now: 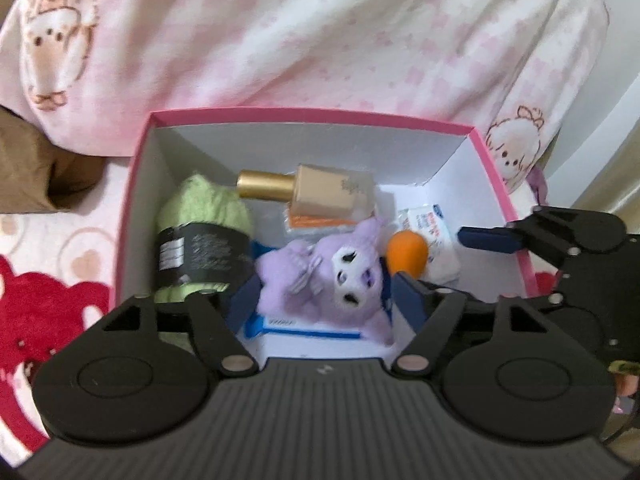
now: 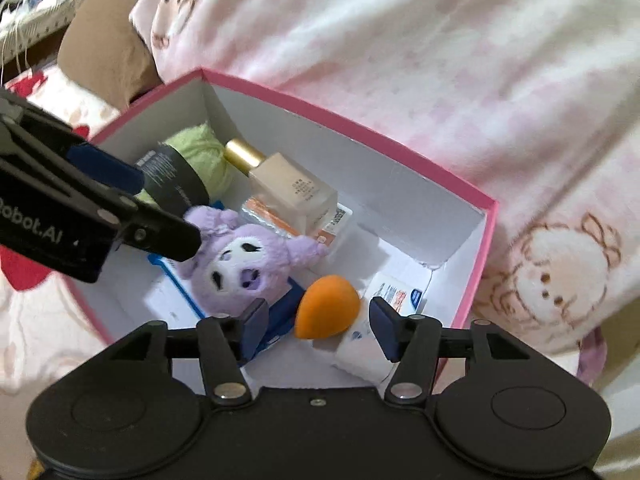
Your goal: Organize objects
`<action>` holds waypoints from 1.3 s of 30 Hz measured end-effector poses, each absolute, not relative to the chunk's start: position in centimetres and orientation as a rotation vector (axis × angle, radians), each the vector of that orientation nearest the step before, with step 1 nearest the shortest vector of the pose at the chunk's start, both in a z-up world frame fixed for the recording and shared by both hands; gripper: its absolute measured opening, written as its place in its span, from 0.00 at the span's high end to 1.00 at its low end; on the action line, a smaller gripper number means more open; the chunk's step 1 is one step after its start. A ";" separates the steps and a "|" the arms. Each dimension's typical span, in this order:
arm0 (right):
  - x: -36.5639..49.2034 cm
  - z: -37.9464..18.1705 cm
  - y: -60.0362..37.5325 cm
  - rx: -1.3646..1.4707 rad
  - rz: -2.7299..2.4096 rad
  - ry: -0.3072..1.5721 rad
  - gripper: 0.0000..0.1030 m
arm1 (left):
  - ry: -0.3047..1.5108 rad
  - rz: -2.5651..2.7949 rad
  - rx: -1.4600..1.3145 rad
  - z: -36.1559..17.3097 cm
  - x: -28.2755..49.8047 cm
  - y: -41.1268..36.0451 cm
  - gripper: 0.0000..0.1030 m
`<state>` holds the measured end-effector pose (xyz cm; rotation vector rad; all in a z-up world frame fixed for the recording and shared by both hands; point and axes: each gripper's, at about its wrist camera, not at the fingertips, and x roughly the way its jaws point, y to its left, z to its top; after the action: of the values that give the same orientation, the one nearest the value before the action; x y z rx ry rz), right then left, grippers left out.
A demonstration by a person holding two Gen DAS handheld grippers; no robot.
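Note:
An open pink box (image 1: 312, 114) with white walls holds the objects. A purple plush toy (image 1: 340, 276) lies face up on a blue and white carton, and my left gripper (image 1: 324, 300) stands open with one blue pad on each side of it. An orange egg-shaped sponge (image 2: 326, 308) rests on a white packet (image 2: 396, 292). My right gripper (image 2: 320, 320) is open around the sponge, with a gap on both sides. Further back lie a gold-capped foundation bottle (image 1: 320, 192) and a green towel roll (image 1: 204, 208) with a black label.
The box (image 2: 340, 116) sits on a bed sheet printed with red bears (image 1: 44, 300). A pink and white blanket (image 1: 320, 32) is heaped behind it, with a brown pillow (image 1: 36, 168) to the left. The left gripper's fingers (image 2: 160, 232) cross the box's left side.

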<state>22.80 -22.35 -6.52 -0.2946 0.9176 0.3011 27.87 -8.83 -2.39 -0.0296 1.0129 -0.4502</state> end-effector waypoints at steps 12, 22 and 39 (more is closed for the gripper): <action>16.5 -0.9 -22.9 -0.074 0.221 0.857 0.20 | 0.968 -0.340 0.079 2.6 22.4 -5.3 0.06; 11.0 3.8 -21.9 -0.007 0.191 0.816 0.13 | 0.931 -0.309 0.118 6.7 16.3 -2.7 0.05; 4.3 6.7 -20.2 0.041 0.135 0.840 0.08 | 0.942 -0.291 0.104 8.5 9.4 0.5 0.05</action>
<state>4.27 -20.18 6.66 0.0413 0.8395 0.1347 9.43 0.54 8.49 0.1040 0.9415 -0.2906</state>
